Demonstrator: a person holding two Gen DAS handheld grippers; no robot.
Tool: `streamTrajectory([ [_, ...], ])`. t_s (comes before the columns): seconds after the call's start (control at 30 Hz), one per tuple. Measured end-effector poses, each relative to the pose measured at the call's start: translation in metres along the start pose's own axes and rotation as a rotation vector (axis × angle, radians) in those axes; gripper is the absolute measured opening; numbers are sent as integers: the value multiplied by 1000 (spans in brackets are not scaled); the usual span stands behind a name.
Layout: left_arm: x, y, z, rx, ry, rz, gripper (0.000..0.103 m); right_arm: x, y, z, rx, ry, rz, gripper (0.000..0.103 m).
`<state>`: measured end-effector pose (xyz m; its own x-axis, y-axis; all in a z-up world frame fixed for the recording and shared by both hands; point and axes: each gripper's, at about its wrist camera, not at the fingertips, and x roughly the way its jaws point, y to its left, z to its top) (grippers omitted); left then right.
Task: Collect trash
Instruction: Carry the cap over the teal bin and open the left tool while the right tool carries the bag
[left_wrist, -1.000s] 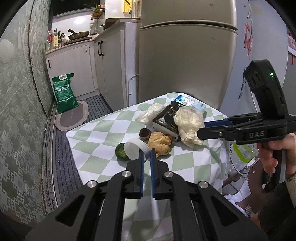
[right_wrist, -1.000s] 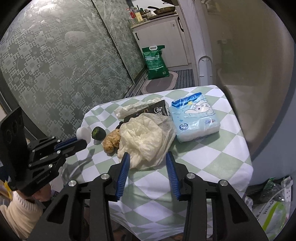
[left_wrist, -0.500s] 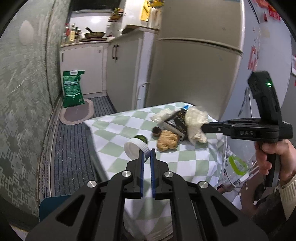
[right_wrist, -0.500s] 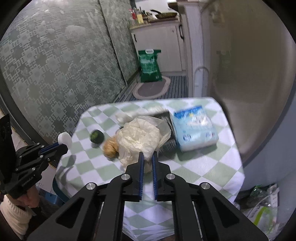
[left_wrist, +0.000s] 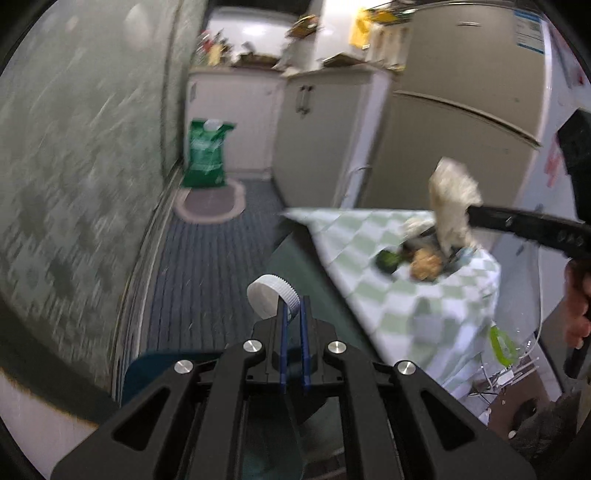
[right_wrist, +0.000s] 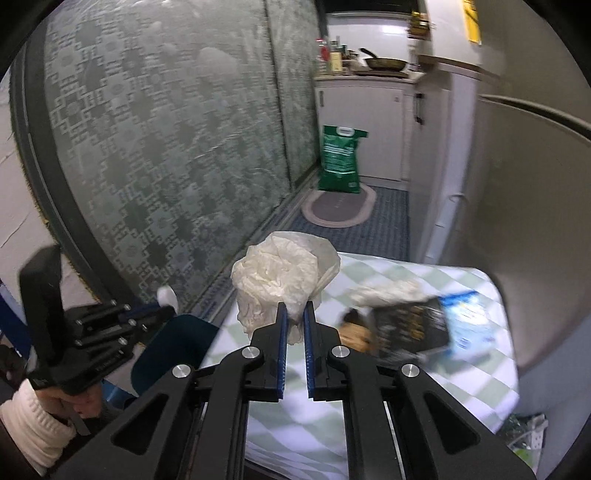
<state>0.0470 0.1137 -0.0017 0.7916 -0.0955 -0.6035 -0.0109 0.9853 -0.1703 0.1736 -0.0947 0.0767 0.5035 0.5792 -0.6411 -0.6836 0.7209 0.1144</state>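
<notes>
Table (right_wrist: 461, 373) with green-checked cloth sits at 4 o'clock in the right wrist view, carrying a dark packet (right_wrist: 410, 328), blue tissue pack (right_wrist: 469, 321), ginger root (right_wrist: 356, 336) and, in the left wrist view, a green lime (left_wrist: 387, 260). Right gripper (right_wrist: 294, 314) has its fingers clamped on a crumpled white plastic bag (right_wrist: 280, 280), lifted clear of the table at 12 o'clock off the tips. Left gripper (left_wrist: 293, 308) has its fingers pinched tight on a white bottle cap (left_wrist: 271, 297), held over the floor beside the table, with a dark blue bin (right_wrist: 173, 350) below it.
</notes>
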Motion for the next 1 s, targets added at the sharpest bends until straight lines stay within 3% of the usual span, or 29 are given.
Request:
streamTrajectory([
  [0.17, 11, 37, -29, -54, 85, 79, 7, 24, 35, 2, -34, 33, 36, 8],
  [0.4, 31, 79, -57, -110, 179, 110, 7, 61, 76, -3, -71, 100, 77, 8],
  [1.0, 74, 120, -117, -158, 393, 103, 7, 136, 143, -32, -139, 250, 113, 8],
])
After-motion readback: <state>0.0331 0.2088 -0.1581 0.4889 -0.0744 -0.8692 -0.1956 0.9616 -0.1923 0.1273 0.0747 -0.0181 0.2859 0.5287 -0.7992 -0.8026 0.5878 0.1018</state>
